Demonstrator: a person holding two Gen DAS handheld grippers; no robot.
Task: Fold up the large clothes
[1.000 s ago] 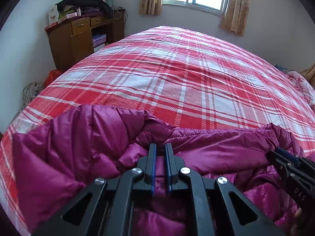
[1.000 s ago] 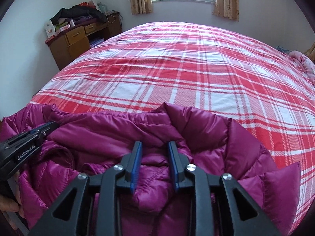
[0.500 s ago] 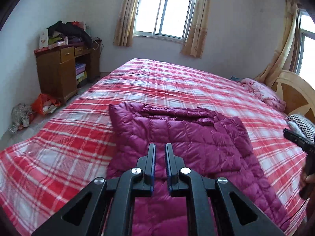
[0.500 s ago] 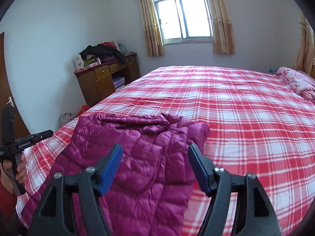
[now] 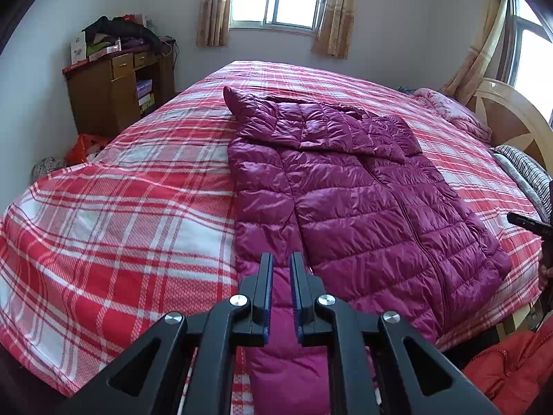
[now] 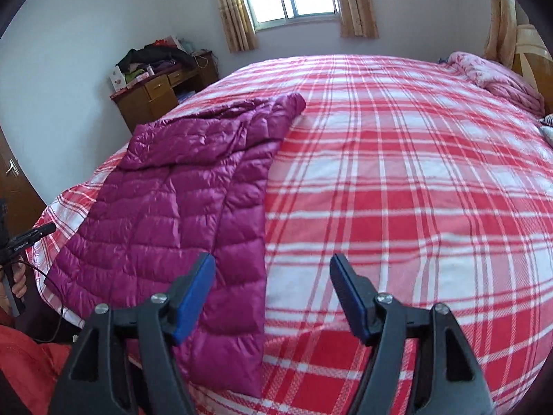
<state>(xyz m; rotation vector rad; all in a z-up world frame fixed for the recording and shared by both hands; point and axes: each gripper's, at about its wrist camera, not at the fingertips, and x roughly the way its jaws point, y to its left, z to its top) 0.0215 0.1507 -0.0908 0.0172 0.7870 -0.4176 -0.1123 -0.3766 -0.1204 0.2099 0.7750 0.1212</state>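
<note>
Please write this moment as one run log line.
phase: jacket spread | purple down jacket: flat on plaid bed | left hand-held gripper: shut, empty | right hand-held gripper: open, empty

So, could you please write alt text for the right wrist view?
A magenta quilted down jacket lies flat on a red-and-white plaid bedspread. The open right gripper hovers by its near edge, holding nothing.

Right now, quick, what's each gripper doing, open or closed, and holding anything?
Left gripper: shut, nothing visibly pinched; purple down jacket lies beyond it.
Right gripper: open, holding nothing.
</note>
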